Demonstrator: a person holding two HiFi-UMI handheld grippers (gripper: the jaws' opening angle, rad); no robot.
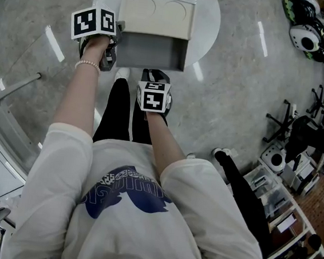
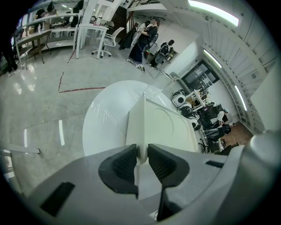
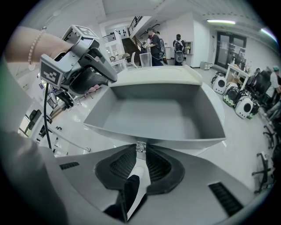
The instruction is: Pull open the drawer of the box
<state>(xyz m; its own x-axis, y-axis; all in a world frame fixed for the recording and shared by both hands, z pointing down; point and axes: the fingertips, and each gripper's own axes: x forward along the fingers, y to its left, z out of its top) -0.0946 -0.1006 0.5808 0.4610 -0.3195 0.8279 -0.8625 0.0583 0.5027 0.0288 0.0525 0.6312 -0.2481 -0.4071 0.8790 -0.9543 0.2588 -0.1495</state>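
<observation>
Head view looks down on a cream box (image 1: 156, 16) standing on a round white worktop (image 1: 207, 27). Its grey drawer (image 1: 150, 50) stands well out of the box toward the person. The left gripper (image 1: 115, 39) sits at the box's front left corner, just beside the drawer's left wall. The left gripper view shows its jaws set narrow on the box's upright cream edge, with both dark pads against it. The right gripper (image 1: 154, 73) is at the middle of the drawer's front wall. In the right gripper view its jaws are close together, pinched on a small metal knob (image 3: 140, 147) that sticks out from the lower edge of the drawer front. Beyond the knob the drawer's grey tray spreads out ahead, and its far end runs under the box's cream top. The left gripper shows there at the upper left, held against the box's corner. The worktop stands on a polished grey floor (image 1: 240, 94).
</observation>
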